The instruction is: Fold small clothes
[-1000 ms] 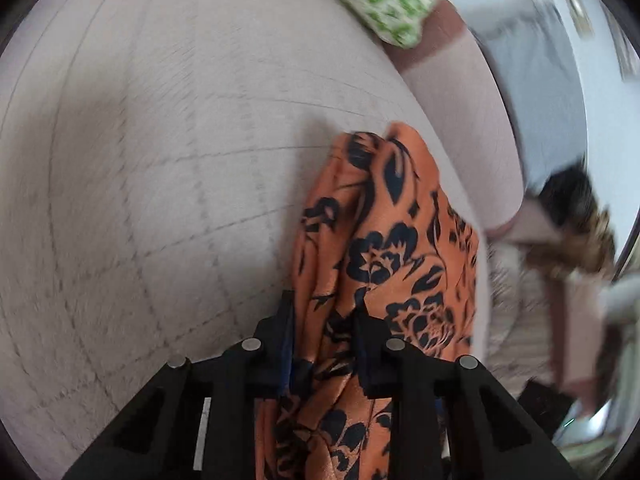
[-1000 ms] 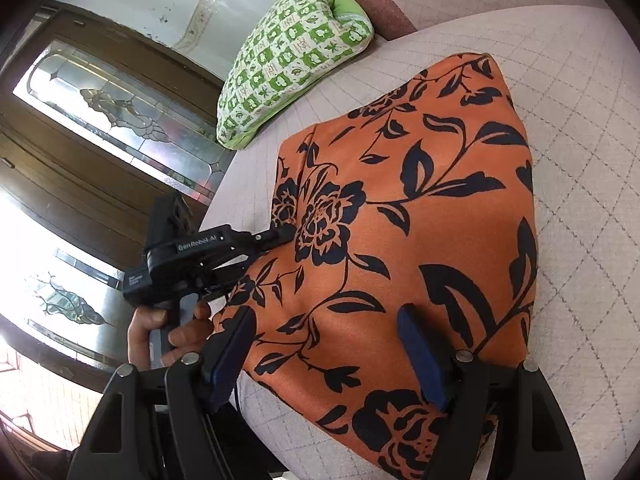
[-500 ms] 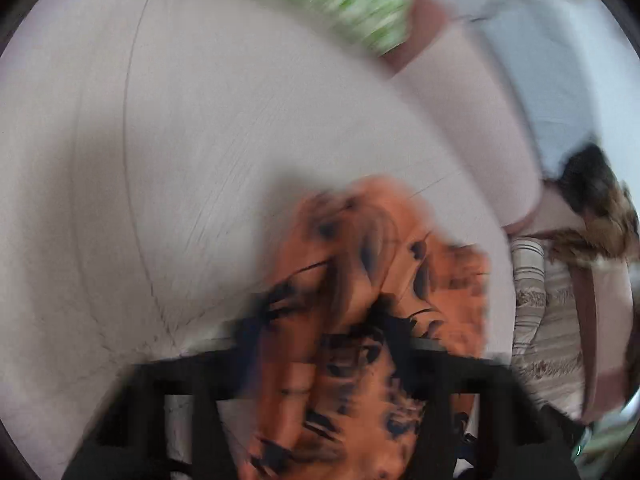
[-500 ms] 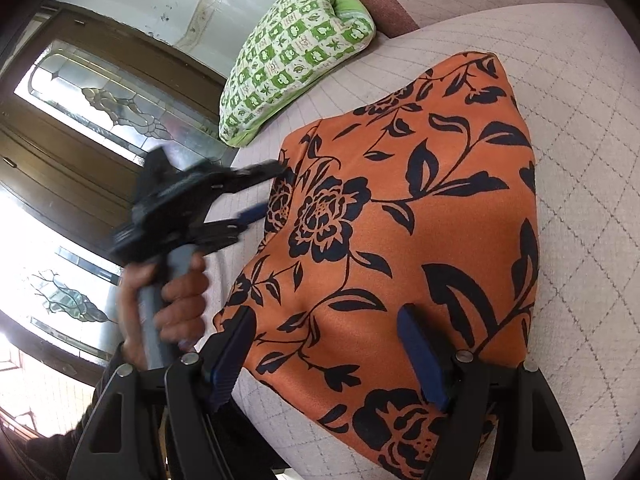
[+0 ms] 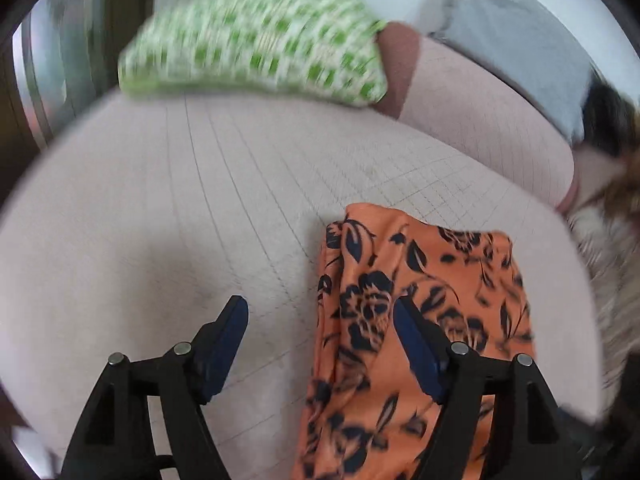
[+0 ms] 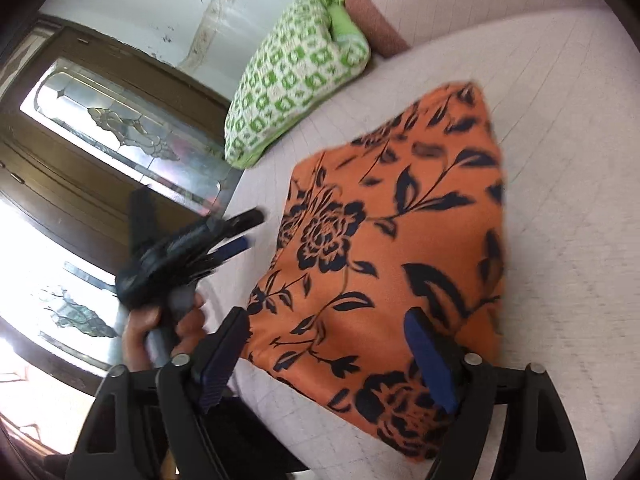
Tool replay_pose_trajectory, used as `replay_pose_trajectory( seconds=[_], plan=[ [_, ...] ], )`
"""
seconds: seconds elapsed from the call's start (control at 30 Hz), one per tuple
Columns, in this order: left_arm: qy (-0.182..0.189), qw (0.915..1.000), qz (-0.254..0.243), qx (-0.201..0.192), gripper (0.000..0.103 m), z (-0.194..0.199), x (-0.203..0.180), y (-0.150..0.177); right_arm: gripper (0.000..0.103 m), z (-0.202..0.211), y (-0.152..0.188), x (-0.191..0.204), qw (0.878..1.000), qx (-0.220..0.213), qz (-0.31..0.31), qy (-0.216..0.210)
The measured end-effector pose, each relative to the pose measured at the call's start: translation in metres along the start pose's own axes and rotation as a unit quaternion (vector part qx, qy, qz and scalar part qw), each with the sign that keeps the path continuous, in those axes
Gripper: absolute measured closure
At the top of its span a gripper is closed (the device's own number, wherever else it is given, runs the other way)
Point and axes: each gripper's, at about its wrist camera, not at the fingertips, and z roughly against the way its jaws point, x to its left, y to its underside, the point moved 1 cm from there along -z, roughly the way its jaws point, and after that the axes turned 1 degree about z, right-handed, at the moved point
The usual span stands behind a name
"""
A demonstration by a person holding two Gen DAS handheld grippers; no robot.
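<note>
An orange garment with a dark floral print (image 6: 392, 240) lies folded flat on the pale quilted cushion (image 6: 560, 160). In the left wrist view it (image 5: 420, 300) lies at lower right. My left gripper (image 5: 320, 316) is open and empty, with its right finger over the garment's left edge. It shows in the right wrist view (image 6: 248, 228) just left of the garment, held by a hand. My right gripper (image 6: 326, 336) is open over the garment's near edge, holding nothing.
A green-and-white patterned pillow (image 5: 256, 40) lies at the far end of the cushion, also in the right wrist view (image 6: 296, 80). A wooden door with leaded glass (image 6: 100, 128) stands to the left. The sofa backrest (image 5: 480, 120) rises at the right.
My left gripper was shut on the garment's edge; it has opened, let go and drawn off to the left. The garment now lies flat. My right gripper stays open.
</note>
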Motion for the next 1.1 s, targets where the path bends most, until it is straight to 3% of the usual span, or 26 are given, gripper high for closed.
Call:
replay_pose_trajectory(
  seconds=[0.07,0.27,0.33,0.57,0.67,0.77,0.83,0.93,0.97,1.0,1.03,1.07,1.1],
  plan=[
    [-0.023,0.9996,-0.018,-0.003,0.027,0.023,0.013,0.007,0.020,0.011,0.004,-0.002,1.000,-0.014,-0.001,0.016],
    [-0.026,0.9992,-0.029,-0.011,0.027,0.060,0.005,0.037,0.020,0.027,0.014,-0.003,0.996,-0.023,0.004,0.083],
    [-0.024,0.9992,-0.031,-0.010,0.027,0.053,0.002,0.044,0.020,0.028,0.017,-0.002,0.994,-0.022,0.009,0.105],
    [-0.009,0.9997,-0.023,0.005,0.027,0.045,0.012,0.049,0.020,0.028,0.019,-0.022,0.995,-0.016,-0.037,0.087],
    [0.059,0.9979,0.011,0.025,0.026,0.037,0.029,0.042,0.020,0.027,0.012,-0.036,0.995,-0.018,-0.069,0.075],
    [0.121,0.9891,0.068,0.048,0.024,0.016,0.050,0.034,0.020,0.022,-0.003,-0.057,0.993,-0.024,-0.106,0.049],
    [0.143,0.9835,0.084,0.072,0.024,-0.003,0.056,0.030,0.020,0.012,-0.017,-0.065,0.992,-0.022,-0.121,0.036],
    [0.113,0.9839,0.087,0.107,0.024,-0.037,0.055,0.031,0.020,-0.012,-0.042,-0.073,0.990,-0.016,-0.136,0.023],
    [0.112,0.9820,0.084,0.127,0.024,-0.049,0.052,0.036,0.020,-0.028,-0.047,-0.076,0.990,0.004,-0.136,0.030],
    [0.108,0.9838,0.080,0.119,0.027,-0.050,0.051,0.037,0.022,-0.038,-0.049,-0.078,0.989,0.022,-0.138,0.040],
    [0.109,0.9858,0.066,0.109,0.058,-0.046,0.046,0.038,0.040,-0.053,-0.047,-0.081,0.988,0.046,-0.140,0.051],
    [0.132,0.9827,0.052,0.119,0.068,-0.046,0.039,0.038,0.048,-0.059,-0.046,-0.079,0.988,0.055,-0.132,0.054],
    [0.128,0.9830,0.050,0.122,0.072,-0.044,0.035,0.037,0.050,-0.061,-0.046,-0.074,0.989,0.057,-0.118,0.061]
  ],
)
